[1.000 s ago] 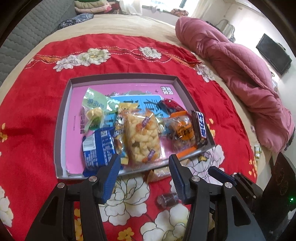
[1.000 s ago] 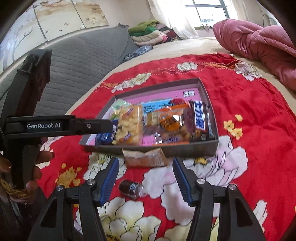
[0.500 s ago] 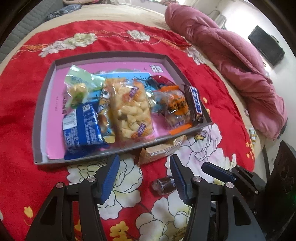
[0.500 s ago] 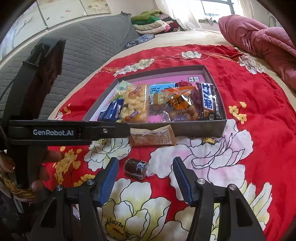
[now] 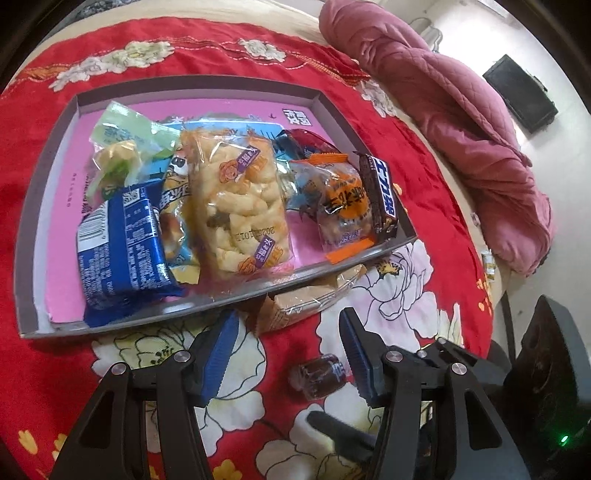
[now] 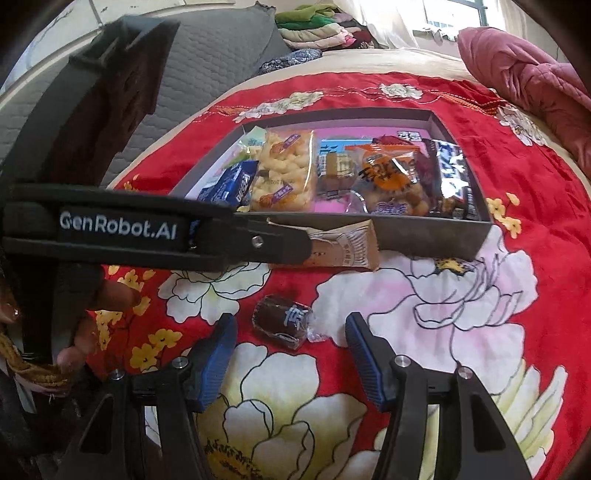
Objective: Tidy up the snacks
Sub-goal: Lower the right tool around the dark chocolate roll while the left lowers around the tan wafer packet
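A grey tray [image 5: 325, 107] with a pink bottom lies on the red flowered cloth and holds several snack packs: a blue pack [image 5: 122, 243], a clear bag of puffs [image 5: 236, 206], an orange pack [image 5: 343, 203] and a dark bar [image 5: 380, 195]. A beige snack pack [image 5: 306, 299] lies outside against the tray's near wall, also in the right wrist view [image 6: 343, 247]. A small dark candy [image 5: 319, 374] lies nearer. My left gripper [image 5: 284, 350] is open, just short of the beige pack. My right gripper [image 6: 288, 350] is open around the dark candy [image 6: 282, 323].
A pink quilt [image 5: 461, 122] lies on the bed at the right. A grey padded headboard [image 6: 207, 62] and folded clothes [image 6: 317, 26] stand beyond the cloth. The left gripper's black body [image 6: 147, 232] crosses the right wrist view at the left.
Both grippers have moved forward and down toward the cloth. The left one has closed in on the beige pack, the right one on the dark candy. Both stay open.
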Demonstrator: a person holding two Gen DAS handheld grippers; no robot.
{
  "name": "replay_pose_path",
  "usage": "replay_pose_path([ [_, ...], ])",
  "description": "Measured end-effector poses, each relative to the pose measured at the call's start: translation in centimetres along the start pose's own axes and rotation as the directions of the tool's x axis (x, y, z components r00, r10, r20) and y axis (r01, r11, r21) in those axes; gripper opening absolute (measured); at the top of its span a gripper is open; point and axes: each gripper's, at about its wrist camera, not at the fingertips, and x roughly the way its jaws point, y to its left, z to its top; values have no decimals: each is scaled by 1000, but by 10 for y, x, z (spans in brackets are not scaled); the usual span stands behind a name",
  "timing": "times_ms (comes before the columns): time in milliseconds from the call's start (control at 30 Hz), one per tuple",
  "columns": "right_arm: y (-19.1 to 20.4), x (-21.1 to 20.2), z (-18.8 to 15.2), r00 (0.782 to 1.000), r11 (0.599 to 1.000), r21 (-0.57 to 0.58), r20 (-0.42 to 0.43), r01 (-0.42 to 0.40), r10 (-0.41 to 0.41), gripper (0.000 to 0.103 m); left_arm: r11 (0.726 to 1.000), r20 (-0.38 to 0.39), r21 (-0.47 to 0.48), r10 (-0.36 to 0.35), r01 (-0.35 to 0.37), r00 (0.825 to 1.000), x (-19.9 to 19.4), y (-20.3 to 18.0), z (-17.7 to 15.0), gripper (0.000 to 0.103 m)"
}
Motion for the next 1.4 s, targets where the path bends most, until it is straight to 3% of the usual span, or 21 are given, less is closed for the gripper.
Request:
replay_pose_path([
  [300,9,15,0,1000,998,-59,1,22,-22,60,1000,-25,-4,-30,30,999,13,4,1,58],
  [467,6,17,0,1000,998,-52,3,26,-26,41,999,-23,-8,-42,42,999,16,2,2,58],
  [733,12,16,-3,998,990,-129,-12,56,-57,38,998,-17,-4,-62,62,998,22,-1,3,58],
  [833,7,14,-3,999,993,-107,-17,50,-52,38,998,-16,-4,-62,62,998,25,-1,3,46],
  [1100,-2,11,0,998,996,-78,-22,49,-51,38,997,0,56,-53,53,999,26,-11,3,30],
  [1400,-18,2,2,999,999,-9,-11,42,-42,38,996,42,60,-72,70,996,12,-13,1,21],
])
